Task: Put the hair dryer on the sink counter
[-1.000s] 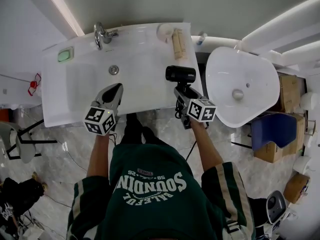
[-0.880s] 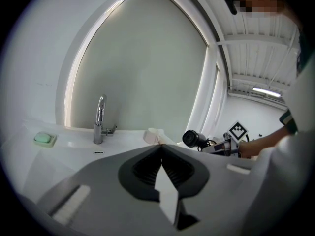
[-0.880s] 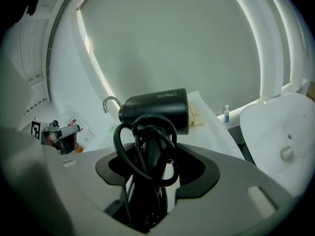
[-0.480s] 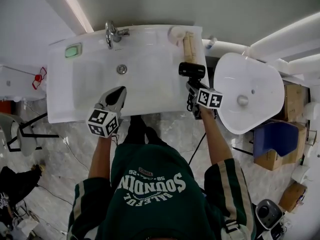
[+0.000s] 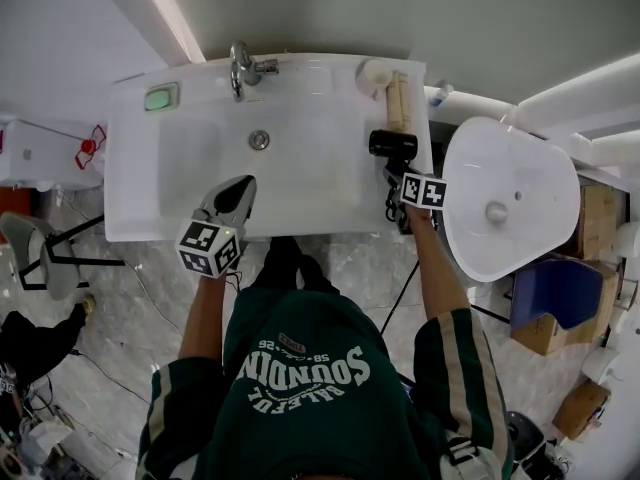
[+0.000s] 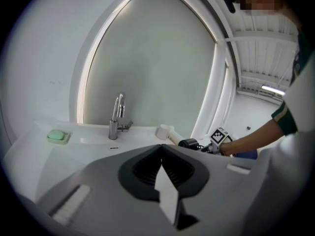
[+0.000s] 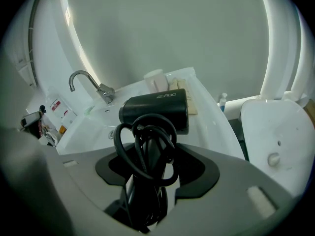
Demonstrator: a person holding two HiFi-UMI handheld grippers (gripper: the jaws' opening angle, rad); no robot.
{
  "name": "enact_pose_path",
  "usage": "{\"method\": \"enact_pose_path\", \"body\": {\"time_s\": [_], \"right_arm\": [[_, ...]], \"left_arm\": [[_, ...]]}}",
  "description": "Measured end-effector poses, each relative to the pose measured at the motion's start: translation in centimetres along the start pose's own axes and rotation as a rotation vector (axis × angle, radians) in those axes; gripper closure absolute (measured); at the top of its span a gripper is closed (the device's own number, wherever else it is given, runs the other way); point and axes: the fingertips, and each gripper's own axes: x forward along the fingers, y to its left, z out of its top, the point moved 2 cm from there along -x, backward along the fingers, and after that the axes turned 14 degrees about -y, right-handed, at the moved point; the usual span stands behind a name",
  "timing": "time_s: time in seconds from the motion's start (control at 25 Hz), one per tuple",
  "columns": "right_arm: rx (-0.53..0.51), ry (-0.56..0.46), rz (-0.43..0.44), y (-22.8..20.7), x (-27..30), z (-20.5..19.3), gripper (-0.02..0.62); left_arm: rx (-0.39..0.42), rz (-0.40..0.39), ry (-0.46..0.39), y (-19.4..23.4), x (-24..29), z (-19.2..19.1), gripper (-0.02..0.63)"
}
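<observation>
Right gripper (image 7: 147, 181): clamped on dryer (image 7: 155, 109) handle and cord (image 7: 125, 154) | Left gripper (image 6: 161, 176): jaws together, empty | Dryer: over counter (image 5: 350, 193) right end, contact unclear | Advice: lower level, clear of edge; release only once resting.

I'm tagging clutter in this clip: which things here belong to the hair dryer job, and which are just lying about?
Job in hand:
hair dryer, gripped in the right gripper
sink counter

Lying about:
faucet
green soap
white cup
separate white basin at the right
</observation>
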Motion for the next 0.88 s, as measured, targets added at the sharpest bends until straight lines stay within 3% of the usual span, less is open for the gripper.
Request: {"method": "enact_pose_path", "body": {"time_s": [0.88], "right_arm": [[-0.065, 0.104, -0.071, 0.0, 2.6, -2.3, 0.360]], "left_arm": [[-0.022, 0.018, 0.021, 3.3, 0.0, 0.1, 0.554]]}}
